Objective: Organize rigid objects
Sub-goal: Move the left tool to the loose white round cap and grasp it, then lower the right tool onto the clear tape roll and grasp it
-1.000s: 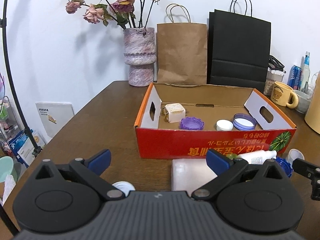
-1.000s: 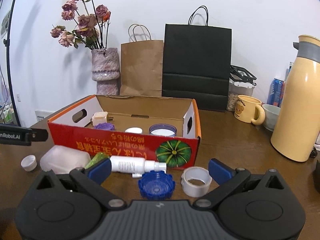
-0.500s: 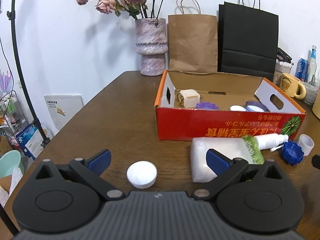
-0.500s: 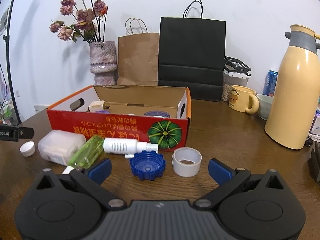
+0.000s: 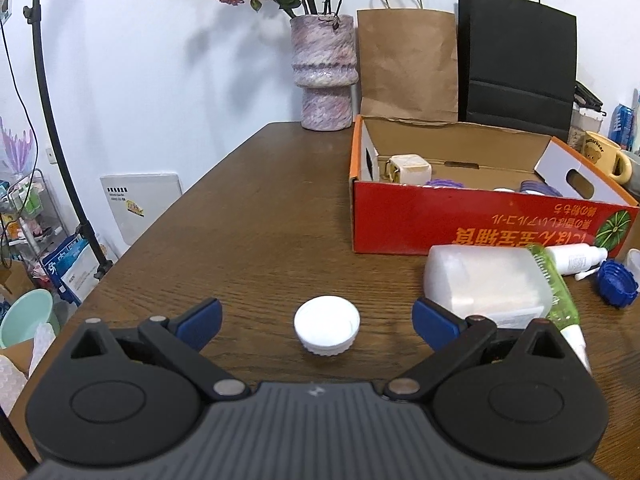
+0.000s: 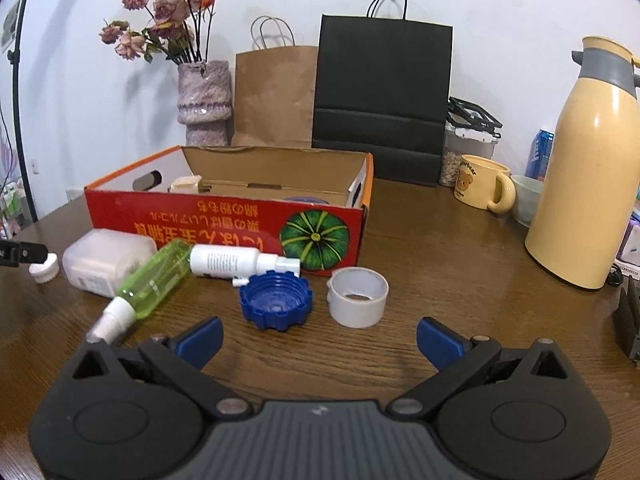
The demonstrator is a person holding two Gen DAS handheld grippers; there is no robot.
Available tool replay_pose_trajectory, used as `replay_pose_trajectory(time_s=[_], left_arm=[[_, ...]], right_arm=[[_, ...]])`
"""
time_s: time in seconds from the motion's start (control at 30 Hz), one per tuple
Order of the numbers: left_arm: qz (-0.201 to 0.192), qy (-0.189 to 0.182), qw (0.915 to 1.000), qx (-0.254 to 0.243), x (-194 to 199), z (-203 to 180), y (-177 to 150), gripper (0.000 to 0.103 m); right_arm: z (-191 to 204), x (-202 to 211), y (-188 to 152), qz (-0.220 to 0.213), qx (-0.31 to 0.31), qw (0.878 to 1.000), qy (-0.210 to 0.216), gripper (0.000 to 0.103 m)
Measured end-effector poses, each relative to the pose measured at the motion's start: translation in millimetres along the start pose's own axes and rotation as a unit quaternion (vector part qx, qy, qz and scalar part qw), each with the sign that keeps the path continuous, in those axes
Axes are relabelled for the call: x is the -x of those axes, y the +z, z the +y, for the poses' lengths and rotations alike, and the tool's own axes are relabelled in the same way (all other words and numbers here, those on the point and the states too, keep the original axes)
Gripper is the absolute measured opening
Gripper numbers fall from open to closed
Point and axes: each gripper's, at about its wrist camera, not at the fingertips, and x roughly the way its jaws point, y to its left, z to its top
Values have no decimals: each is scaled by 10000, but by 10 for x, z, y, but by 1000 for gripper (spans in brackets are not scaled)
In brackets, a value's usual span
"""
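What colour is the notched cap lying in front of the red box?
Dark blue; the notched cap shows best in the right wrist view.

We see bare table (image 5: pixel 256 220) left of the red box (image 5: pixel 460 220), free to pass. Before the box, the translucent container (image 5: pixel 484 280), green bottle (image 6: pixel 156 280), blue cap (image 6: pixel 276 300) and tape roll (image 6: pixel 358 296) crowd the way.

Red cardboard box (image 6: pixel 224 216), near face: yellow Japanese print, upside down, beside a pumpkin picture. Yellow bear mug (image 6: pixel 478 188), far right: small lettering, unreadable.
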Motion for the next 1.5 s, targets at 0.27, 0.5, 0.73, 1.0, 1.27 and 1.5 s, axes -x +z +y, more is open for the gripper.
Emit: replay_pose_trajectory(time_s=[0.27, 0.5, 0.73, 1.0, 1.27, 1.5], left_arm=[[138, -2, 9999, 13, -102, 64, -56, 103], [278, 20, 9996, 85, -198, 110, -75, 98], [371, -39, 9992, 159, -279, 116, -65, 81], [410, -125, 9989, 169, -360, 74, -38, 53], [359, -115, 9992, 147, -355, 17, -33, 41], [268, -81, 9991, 303, -351, 0, 14, 41]], right_arm=[[-99, -97, 10, 102, -33, 9999, -95, 103], [-154, -174, 18, 152, -13, 9998, -146, 103], [-225, -259, 45, 187, -5, 9996, -225, 103], [-271, -352, 70, 252, -9, 9994, -225, 103], [-303, -439, 102, 277, -24, 9994, -216, 103], [-363, -572, 151, 274, -62, 9991, -313, 100]])
